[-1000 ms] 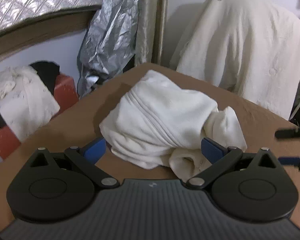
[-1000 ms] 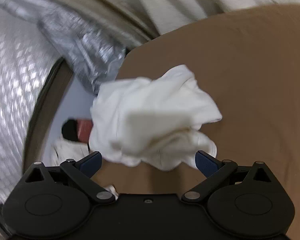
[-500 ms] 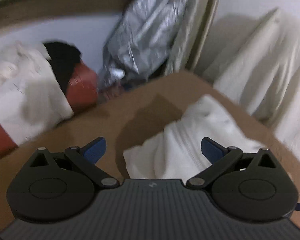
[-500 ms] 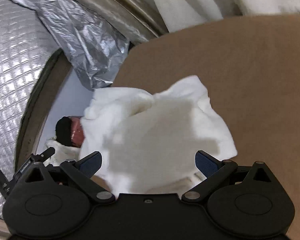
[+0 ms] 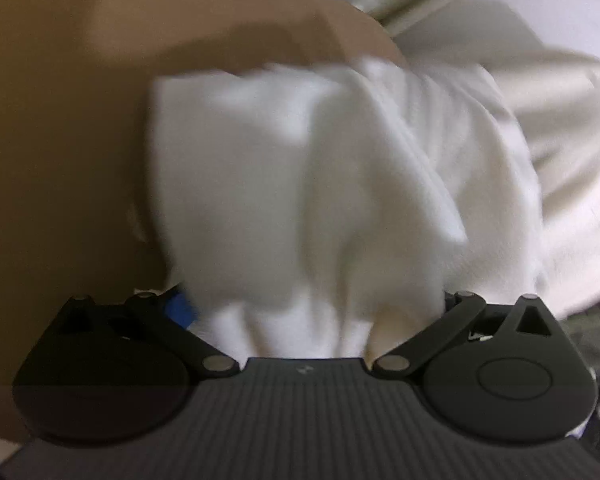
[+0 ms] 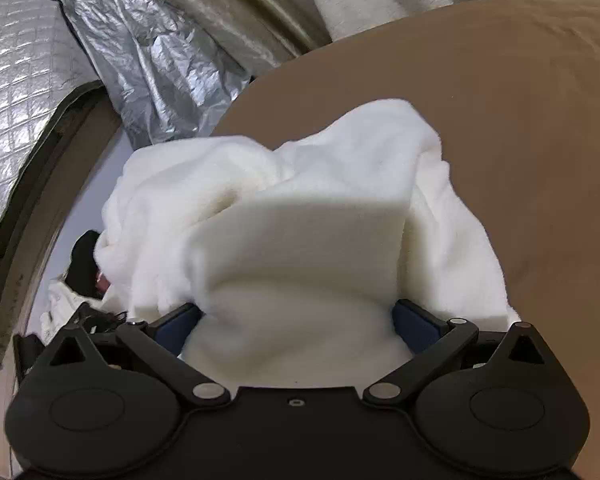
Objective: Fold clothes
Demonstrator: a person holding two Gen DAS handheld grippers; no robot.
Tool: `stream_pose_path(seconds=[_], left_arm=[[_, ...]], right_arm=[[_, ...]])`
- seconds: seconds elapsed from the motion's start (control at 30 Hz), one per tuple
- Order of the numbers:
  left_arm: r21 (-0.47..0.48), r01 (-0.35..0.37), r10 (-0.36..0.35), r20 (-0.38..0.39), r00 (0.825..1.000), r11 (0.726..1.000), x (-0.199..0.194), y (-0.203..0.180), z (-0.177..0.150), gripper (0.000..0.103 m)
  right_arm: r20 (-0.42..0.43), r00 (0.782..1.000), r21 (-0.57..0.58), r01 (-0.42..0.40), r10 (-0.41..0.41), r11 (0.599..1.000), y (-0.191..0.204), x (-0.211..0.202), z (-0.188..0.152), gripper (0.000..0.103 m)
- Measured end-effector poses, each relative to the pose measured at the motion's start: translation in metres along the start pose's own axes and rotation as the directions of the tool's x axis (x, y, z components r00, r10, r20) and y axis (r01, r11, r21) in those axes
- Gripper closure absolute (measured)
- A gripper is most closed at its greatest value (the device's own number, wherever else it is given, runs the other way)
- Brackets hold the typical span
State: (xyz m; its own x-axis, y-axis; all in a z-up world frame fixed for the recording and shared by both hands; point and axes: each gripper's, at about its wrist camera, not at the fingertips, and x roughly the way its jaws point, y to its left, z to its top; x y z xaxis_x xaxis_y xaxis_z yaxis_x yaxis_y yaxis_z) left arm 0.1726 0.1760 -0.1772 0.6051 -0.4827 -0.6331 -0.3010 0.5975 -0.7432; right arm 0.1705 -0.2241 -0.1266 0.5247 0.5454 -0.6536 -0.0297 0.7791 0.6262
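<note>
A crumpled white fleece garment (image 5: 300,184) lies on the brown table (image 5: 60,140); it also shows in the right wrist view (image 6: 300,240). My left gripper (image 5: 312,312) is open, with the cloth bunched between its wide-spread fingers; the right blue pad is hidden by cloth. My right gripper (image 6: 296,324) is open, its blue pads (image 6: 176,326) standing on either side of a thick fold of the garment. The left wrist view is blurred.
A cream cloth (image 5: 560,140) hangs behind the table's far edge. Crinkled silver foil (image 6: 160,60) and a quilted silver panel (image 6: 16,80) stand past the table's left side. More clothes (image 6: 80,280) lie on the floor below.
Both grippers have moved in onto the garment, which now fills the space between their fingers. The left wrist view has swung right and down.
</note>
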Motion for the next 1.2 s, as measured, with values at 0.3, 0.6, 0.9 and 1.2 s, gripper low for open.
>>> stream_pose_path(seconds=[0.3,0.6,0.9,1.2], left_arm=[[0.189,0.175,-0.154,-0.117,0.981,0.966,-0.007,-0.075,-0.048,0.015],[0.396,0.231,-0.168,-0.189,0.968,0.889,-0.036,-0.134,-0.096,0.026],[0.422,-0.038,-0.017,0.126,0.992,0.906,-0.106,-0.112,-0.083,0.028],[-0.093,0.089,-0.074,0.161,0.984,0.992,-0.076,-0.051,-0.067,0.016]], right_arm=[[-0.024,0.982,-0.034,-0.188,0.188,0.982,-0.003,-0.047,-0.004,0.014],[-0.013,0.961,-0.123,-0.274,0.275,0.954,-0.011,-0.128,-0.022,0.019],[0.158,0.987,-0.243,0.045,-0.007,0.969,-0.027,-0.184,0.007,0.017],[0.143,0.970,0.378,-0.239,0.198,0.895,-0.097,-0.093,0.020,0.010]])
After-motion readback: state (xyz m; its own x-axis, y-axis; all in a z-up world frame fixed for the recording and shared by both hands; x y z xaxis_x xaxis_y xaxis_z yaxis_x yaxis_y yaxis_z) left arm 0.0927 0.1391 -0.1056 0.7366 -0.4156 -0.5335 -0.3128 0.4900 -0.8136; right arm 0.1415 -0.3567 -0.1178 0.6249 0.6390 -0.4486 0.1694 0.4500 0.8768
